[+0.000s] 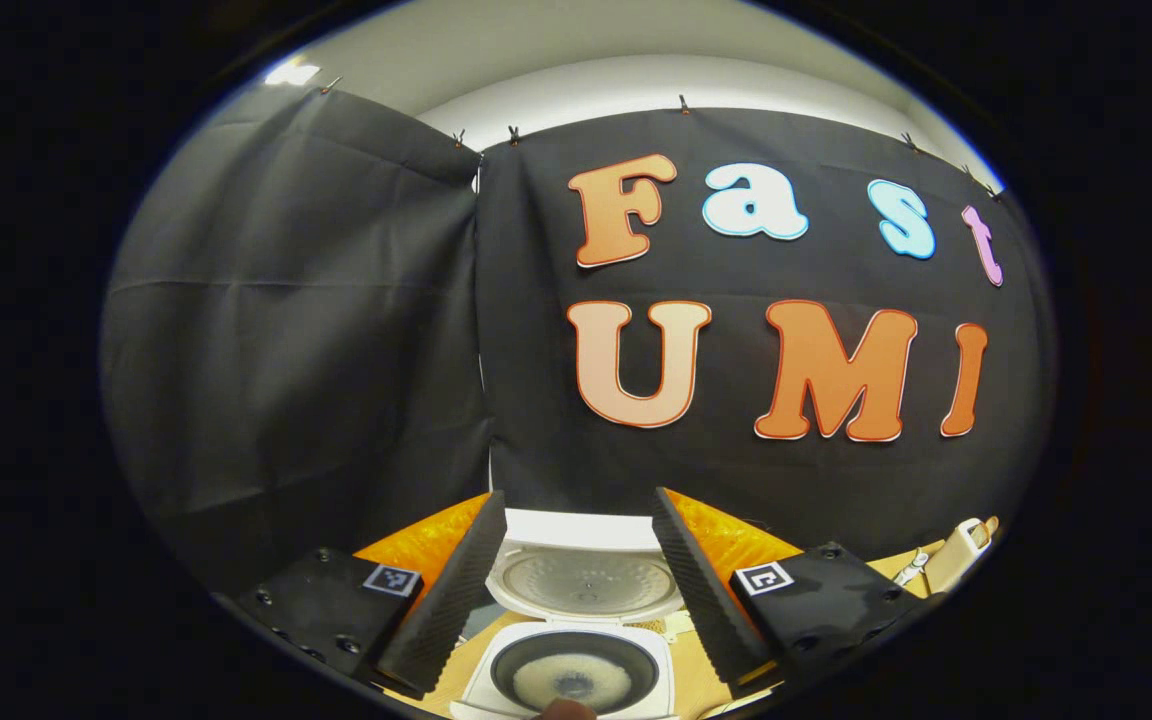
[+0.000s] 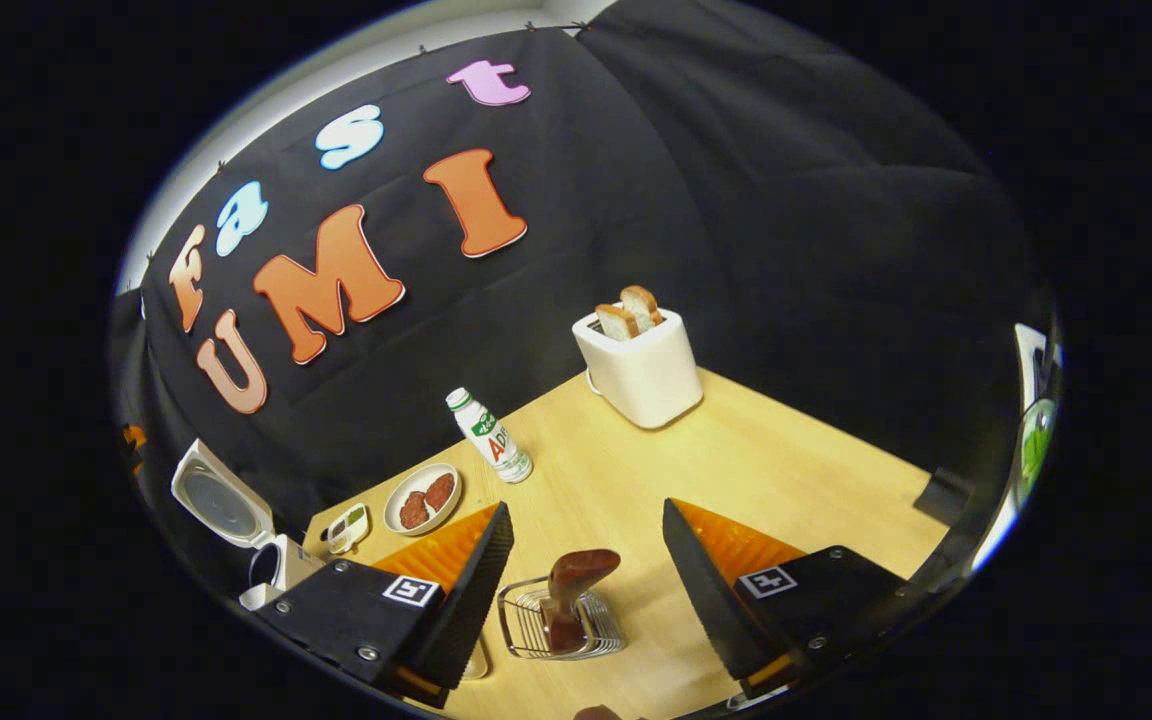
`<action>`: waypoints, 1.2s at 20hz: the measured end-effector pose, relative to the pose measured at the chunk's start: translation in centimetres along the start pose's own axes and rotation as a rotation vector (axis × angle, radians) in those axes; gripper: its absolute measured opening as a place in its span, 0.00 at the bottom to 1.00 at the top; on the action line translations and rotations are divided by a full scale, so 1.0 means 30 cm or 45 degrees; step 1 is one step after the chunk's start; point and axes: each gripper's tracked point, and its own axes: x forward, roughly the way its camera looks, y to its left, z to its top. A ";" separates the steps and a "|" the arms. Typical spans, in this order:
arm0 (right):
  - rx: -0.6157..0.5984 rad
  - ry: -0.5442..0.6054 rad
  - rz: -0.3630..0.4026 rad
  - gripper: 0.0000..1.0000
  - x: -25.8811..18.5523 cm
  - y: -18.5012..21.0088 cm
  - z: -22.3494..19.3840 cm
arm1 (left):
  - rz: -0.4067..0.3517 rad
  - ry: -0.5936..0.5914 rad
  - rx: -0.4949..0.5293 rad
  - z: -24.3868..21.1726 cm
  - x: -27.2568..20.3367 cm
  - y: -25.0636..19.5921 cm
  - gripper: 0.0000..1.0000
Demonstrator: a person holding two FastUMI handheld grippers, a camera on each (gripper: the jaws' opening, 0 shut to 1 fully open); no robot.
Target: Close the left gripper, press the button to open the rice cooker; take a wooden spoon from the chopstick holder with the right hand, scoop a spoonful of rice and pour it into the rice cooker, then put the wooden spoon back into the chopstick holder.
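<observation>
**Q:** Nearest the lens, what do you see?

**A:** Two black ribbed fingers of the right tool (image 2: 576, 585), spread wide and pinching nothing. Between them, low in the right gripper view, stands a round silver wire chopstick holder (image 2: 558, 620) on the pale wooden tabletop (image 2: 736, 470), with a dark reddish-brown wooden spoon (image 2: 576, 585) upright in it.

**Q:** And the big items?

**A:** A white rice cooker (image 1: 576, 640) with its lid (image 1: 584, 580) raised sits just beyond the left tool (image 1: 576, 590), whose fingers are also spread apart and empty. Inside its dark inner pot lies a patch of white rice (image 1: 574, 678). Farther off in the right gripper view are a white toaster (image 2: 641, 370) holding two bread slices, a white plastic bottle (image 2: 489, 436) with a green label, and a small white plate (image 2: 423, 497) of brown food.

**Q:** Which step is this?

**A:** Judging by the open lid, the button press is done. Rice is already in the pot and the spoon sits in the holder, so I cannot tell whether the spoon is yet to be taken or has just been returned.

**Q:** If yet to be taken, what next?

**A:** Lowering the right tool around the spoon's upper end, squeezing, then lifting straight up so the light wire holder doesn't tip.
</observation>
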 end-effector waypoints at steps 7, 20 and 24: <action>-0.133 -0.228 -0.010 0.94 -0.168 0.030 0.299 | -0.054 0.125 0.002 -0.003 0.251 0.000 0.97; -0.268 -0.329 -0.025 0.95 -0.273 0.041 0.413 | -0.158 0.504 0.106 -0.324 0.487 -0.082 0.98; -0.273 -0.297 0.018 0.95 -0.249 0.068 0.385 | -0.173 0.729 0.090 -0.431 0.354 -0.066 0.99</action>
